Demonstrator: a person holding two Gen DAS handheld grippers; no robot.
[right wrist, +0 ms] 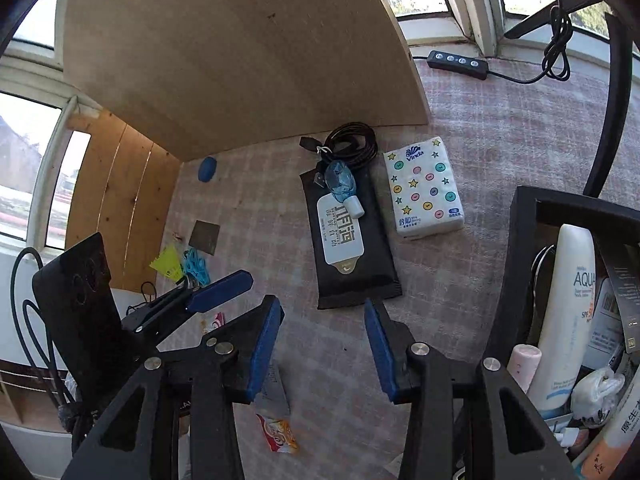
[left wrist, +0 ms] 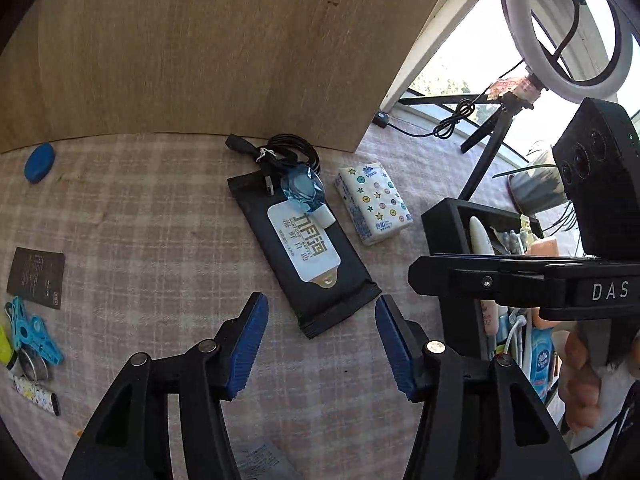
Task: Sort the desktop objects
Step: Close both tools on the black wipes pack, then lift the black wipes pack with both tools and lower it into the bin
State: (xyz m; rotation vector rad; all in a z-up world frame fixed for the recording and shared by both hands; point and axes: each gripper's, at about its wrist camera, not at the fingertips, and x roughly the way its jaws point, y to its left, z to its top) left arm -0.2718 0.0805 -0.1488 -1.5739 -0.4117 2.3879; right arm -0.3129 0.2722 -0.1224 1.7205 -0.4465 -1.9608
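Note:
A black wet-wipes pack [left wrist: 308, 252] [right wrist: 348, 248] lies on the checked tablecloth, with a small blue bottle [left wrist: 304, 192] [right wrist: 342, 184] resting on its far end. Behind them is a coiled black cable [left wrist: 288, 152] [right wrist: 354, 144]. To the right lies a white tissue pack [left wrist: 374, 204] [right wrist: 426, 188] printed with stars. My left gripper [left wrist: 320, 308] hovers open just short of the wipes pack's near edge, nothing between its blue pads. My right gripper [right wrist: 322, 306] is open too and holds nothing, also near that edge.
A black organiser box [left wrist: 444, 216] [right wrist: 520, 216] full of tubes and bottles stands at the right. At the left lie a blue oval [left wrist: 39, 162], a black card [left wrist: 36, 276] and blue clips [left wrist: 32, 332]. A wooden board [left wrist: 200, 60] rises behind. A snack sachet [right wrist: 276, 432] lies nearby.

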